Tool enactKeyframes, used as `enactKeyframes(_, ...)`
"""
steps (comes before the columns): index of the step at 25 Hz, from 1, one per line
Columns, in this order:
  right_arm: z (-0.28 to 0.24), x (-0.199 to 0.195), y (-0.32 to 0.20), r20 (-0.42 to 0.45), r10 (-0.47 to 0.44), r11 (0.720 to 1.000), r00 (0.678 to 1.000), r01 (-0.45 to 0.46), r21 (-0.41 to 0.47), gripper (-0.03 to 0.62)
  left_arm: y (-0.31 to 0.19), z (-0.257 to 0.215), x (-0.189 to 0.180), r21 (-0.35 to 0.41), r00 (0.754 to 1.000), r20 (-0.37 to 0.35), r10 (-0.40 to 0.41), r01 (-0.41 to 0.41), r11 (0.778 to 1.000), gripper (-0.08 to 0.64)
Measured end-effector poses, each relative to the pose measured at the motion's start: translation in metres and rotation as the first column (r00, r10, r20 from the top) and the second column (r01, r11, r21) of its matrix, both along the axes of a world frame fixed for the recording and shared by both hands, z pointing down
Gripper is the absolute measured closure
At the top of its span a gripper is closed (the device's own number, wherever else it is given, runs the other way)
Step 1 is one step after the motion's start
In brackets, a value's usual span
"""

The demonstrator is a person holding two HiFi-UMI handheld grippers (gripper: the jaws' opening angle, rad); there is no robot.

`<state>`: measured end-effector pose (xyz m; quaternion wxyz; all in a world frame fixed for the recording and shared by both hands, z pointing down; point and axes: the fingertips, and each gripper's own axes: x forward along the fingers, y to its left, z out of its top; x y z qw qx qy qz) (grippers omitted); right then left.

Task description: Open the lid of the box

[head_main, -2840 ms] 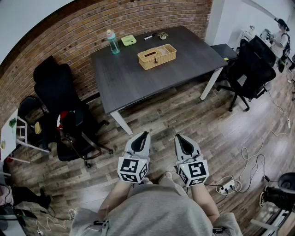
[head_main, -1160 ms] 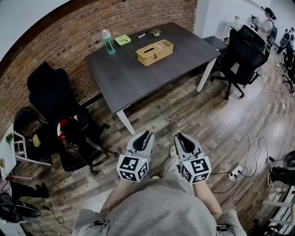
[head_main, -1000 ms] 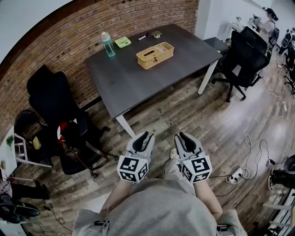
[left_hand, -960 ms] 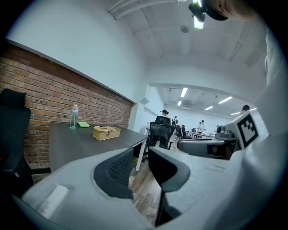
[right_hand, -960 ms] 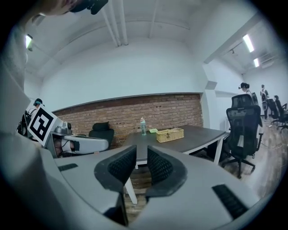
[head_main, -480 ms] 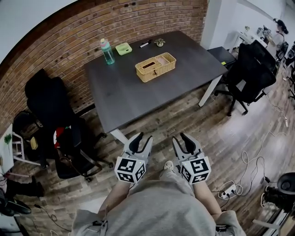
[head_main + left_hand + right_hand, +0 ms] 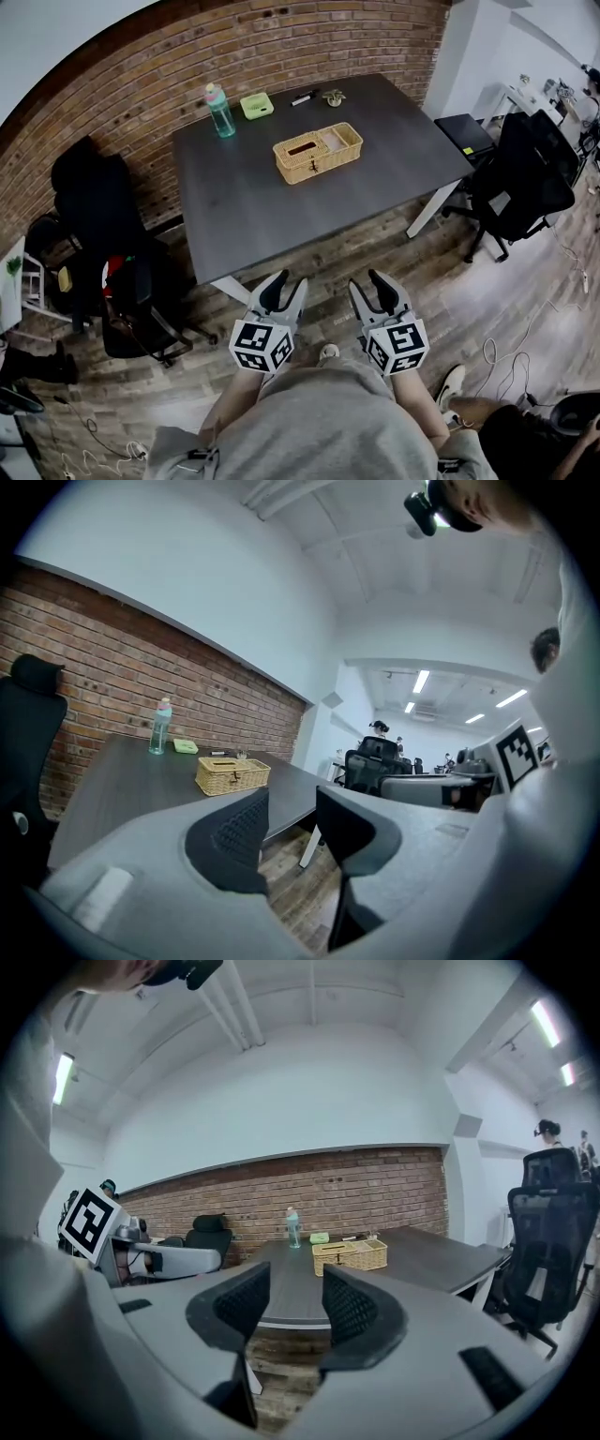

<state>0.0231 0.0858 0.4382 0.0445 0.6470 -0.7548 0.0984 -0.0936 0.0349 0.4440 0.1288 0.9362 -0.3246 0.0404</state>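
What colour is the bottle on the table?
Teal-green slim plastic bottle, pinkish cap; best in head view.

Left gripper [image 7: 287,278] and right gripper [image 7: 366,278], empty, have been opening; table [image 7: 244,197] nearer.

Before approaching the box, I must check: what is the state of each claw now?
Left claw: open, has just been opening, holds nothing.
Right claw: open, has just been opening, holds nothing.

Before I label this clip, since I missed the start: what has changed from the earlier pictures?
The person has stepped closer to the table. The left gripper and right gripper have just been opening their fingers, with nothing between them. The wicker box stays shut and untouched on the table, and the bottle is unmoved.
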Motion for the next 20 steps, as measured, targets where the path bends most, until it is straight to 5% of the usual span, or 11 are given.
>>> enactKeyframes(9,0.009,0.041,-0.023,0.01,-0.049,0.999,0.999,0.049,0.003,0.419,-0.02,0.005,0.041,0.002,0.998,0.001,-0.056,0.056,0.998,0.411)
enactKeyframes(20,0.02,0.053,-0.038,0.03,-0.083,0.997,0.996,0.083,-0.008,0.419,-0.032,0.014,0.046,-0.01,0.994,0.027,-0.108,0.109,0.994,0.411)
